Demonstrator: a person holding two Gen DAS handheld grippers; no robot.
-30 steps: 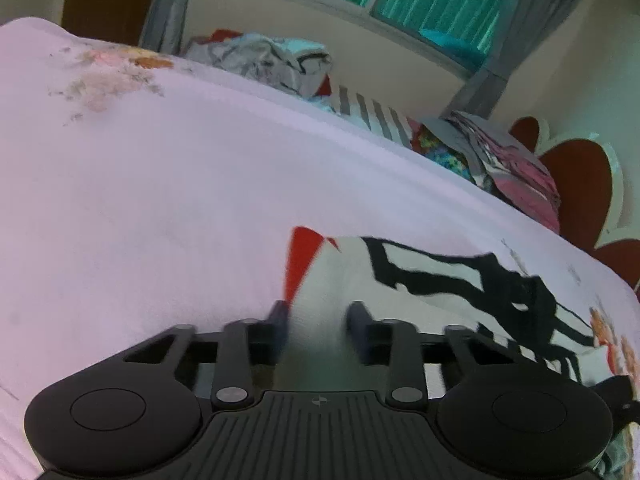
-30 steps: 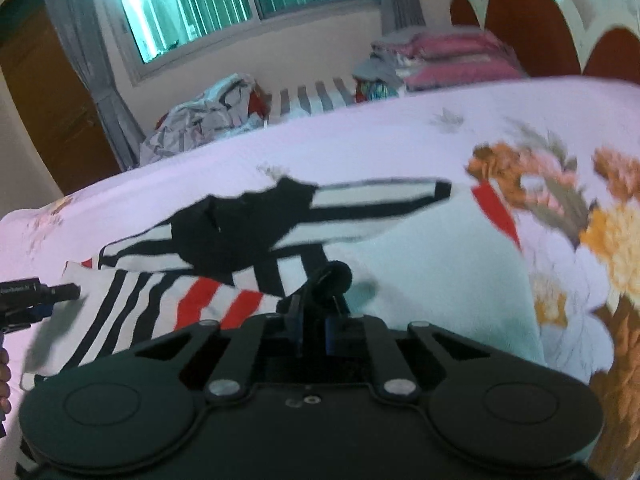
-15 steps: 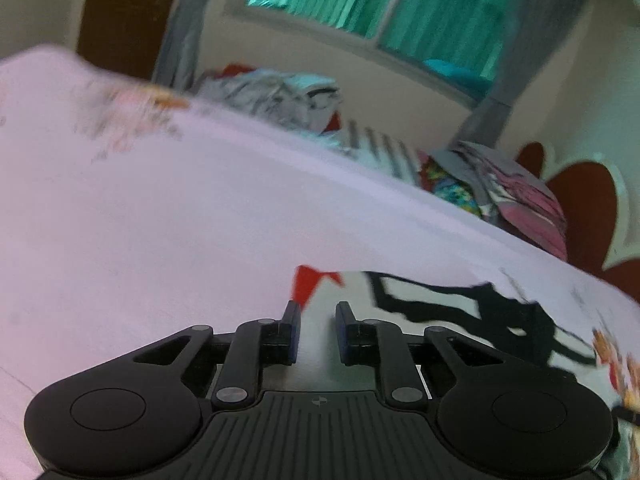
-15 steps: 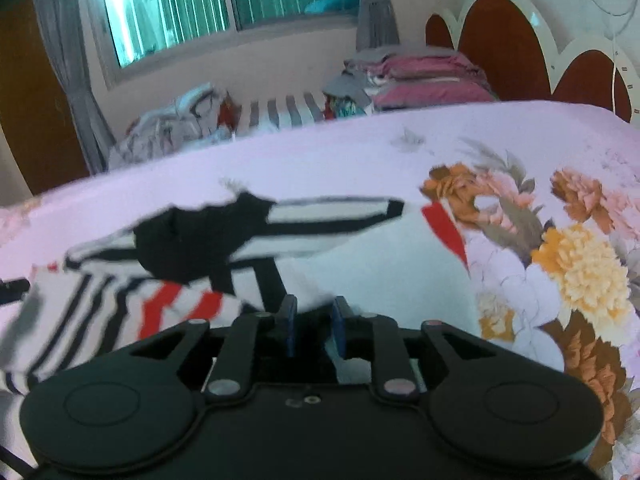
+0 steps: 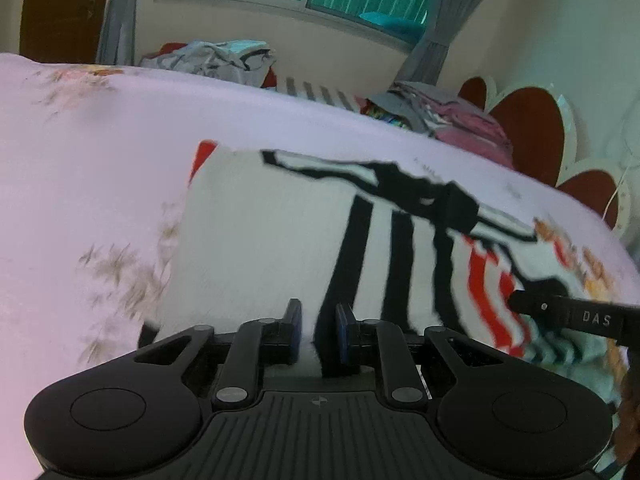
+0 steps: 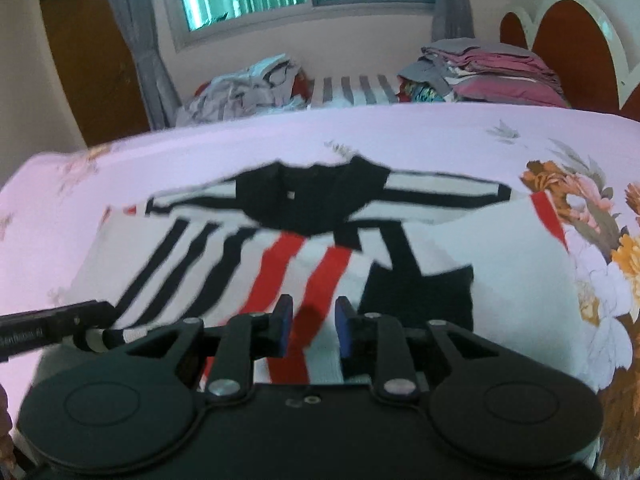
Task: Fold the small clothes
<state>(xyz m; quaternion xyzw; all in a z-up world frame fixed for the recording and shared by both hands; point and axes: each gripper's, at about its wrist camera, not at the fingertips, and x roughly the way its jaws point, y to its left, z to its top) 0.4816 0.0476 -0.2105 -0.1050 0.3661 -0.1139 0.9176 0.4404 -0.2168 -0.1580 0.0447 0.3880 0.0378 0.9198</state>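
Note:
A white shirt with black and red stripes and a black collar (image 6: 312, 216) lies spread on the pink bedspread (image 6: 440, 140). In the left wrist view the shirt (image 5: 260, 240) shows a plain white left part. My left gripper (image 5: 318, 320) sits at the near hem. Its pads stand a narrow gap apart, and white and black cloth fills that gap. My right gripper (image 6: 314, 316) hovers over the near middle of the shirt with its jaws parted and nothing pinched. One of the left fingers (image 6: 72, 322) shows at the shirt's near left corner. A right finger (image 5: 560, 312) lies over the red stripes.
At the far edge of the bed are a loose heap of clothes (image 6: 248, 88) and a folded stack (image 6: 492, 72). A red and white headboard (image 6: 572, 48) stands at the right. A window and grey curtains lie behind. Printed flowers cover the bedspread's right side.
My right gripper let go of the black fabric it pinched, and its jaws parted. My left gripper moved from the shirt's left edge to the near hem, its gap narrower. Both views now show more shirt.

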